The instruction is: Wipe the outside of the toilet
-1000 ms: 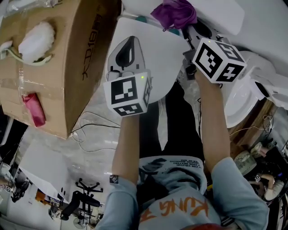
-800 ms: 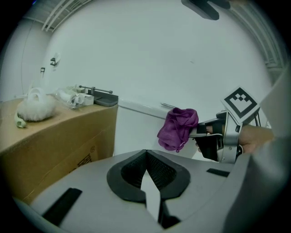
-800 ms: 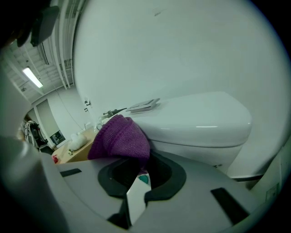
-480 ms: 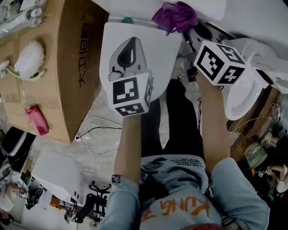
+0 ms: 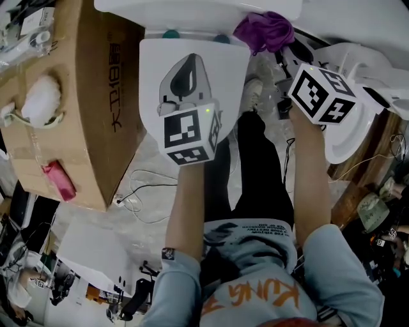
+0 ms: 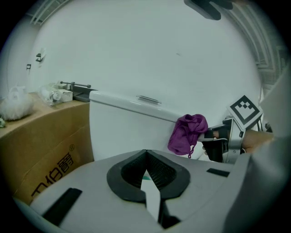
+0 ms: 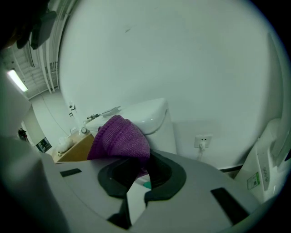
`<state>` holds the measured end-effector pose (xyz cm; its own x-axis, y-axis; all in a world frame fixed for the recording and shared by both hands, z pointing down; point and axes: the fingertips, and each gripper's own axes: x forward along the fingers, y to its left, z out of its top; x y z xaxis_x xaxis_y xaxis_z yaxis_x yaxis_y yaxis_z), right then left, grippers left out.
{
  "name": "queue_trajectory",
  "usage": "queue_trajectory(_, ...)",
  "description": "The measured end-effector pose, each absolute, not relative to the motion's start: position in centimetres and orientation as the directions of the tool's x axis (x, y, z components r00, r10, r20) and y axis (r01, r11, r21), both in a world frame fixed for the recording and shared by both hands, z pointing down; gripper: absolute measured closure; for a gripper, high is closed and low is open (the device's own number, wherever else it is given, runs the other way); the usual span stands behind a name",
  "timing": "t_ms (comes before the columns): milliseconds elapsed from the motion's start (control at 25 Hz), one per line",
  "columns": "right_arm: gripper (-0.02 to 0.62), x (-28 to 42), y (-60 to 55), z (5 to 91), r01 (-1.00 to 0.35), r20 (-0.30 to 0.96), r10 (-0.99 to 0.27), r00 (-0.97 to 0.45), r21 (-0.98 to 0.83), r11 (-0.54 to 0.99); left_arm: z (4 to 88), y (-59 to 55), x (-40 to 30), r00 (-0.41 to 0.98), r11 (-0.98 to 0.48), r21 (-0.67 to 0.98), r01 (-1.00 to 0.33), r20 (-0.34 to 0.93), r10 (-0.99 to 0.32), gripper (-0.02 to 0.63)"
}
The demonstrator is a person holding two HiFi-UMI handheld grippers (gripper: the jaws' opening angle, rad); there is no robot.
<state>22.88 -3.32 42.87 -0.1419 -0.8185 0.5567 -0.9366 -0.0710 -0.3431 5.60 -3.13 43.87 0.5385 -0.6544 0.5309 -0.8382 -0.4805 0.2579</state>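
Observation:
The white toilet stands at the top of the head view with its lid (image 5: 220,70) down and its tank (image 5: 192,9) behind. My left gripper (image 5: 188,67) hovers over the lid, shut with nothing in it; in its own view its tips (image 6: 145,152) meet in front of the tank (image 6: 127,127). To the right of the lid, my right gripper (image 5: 276,48) is shut on a purple cloth (image 5: 265,29), which hangs beside the tank. In the right gripper view the cloth (image 7: 120,139) bulges above the jaws and hides part of the tank (image 7: 150,113).
A big cardboard box (image 5: 77,115) stands left of the toilet, with a white fluffy thing (image 5: 41,102) and a pink item (image 5: 57,179) on top. Cables (image 5: 137,191) lie on the floor. Another white toilet part (image 5: 351,128) sits at the right. A wall socket (image 7: 202,141) is behind.
The head view has swung, so more of the tank shows. My right gripper with the cloth has drifted right, away from the lid. The left gripper stays over the lid.

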Motion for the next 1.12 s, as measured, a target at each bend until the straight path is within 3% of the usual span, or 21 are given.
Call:
queue_trajectory(360, 0.543, 24.5, -0.2, 44.8, -0.963, 0.614, -0.786, -0.074, -0.248, -0.103, 44.6, -2.2, 6.2, 0.557, -0.500, 0.266, -0.824, 0.541, -0.630, 0.588)
queue_trajectory(880, 0.543, 6.7, -3.2, 47.5, -0.909, 0.613, -0.674, -0.411, -0.330, 0.253, 46.3, -3.4, -3.6, 0.424, -0.356, 0.234, -0.905, 0.582, -0.694, 0.588)
queue_trajectory(1120, 0.543, 0.8, -7.2, 48.2, -0.869, 0.601, -0.628, -0.495, -0.329, 0.370, 47.4, -4.6, -7.7, 0.357, -0.268, 0.236, -0.934, 0.596, -0.719, 0.588)
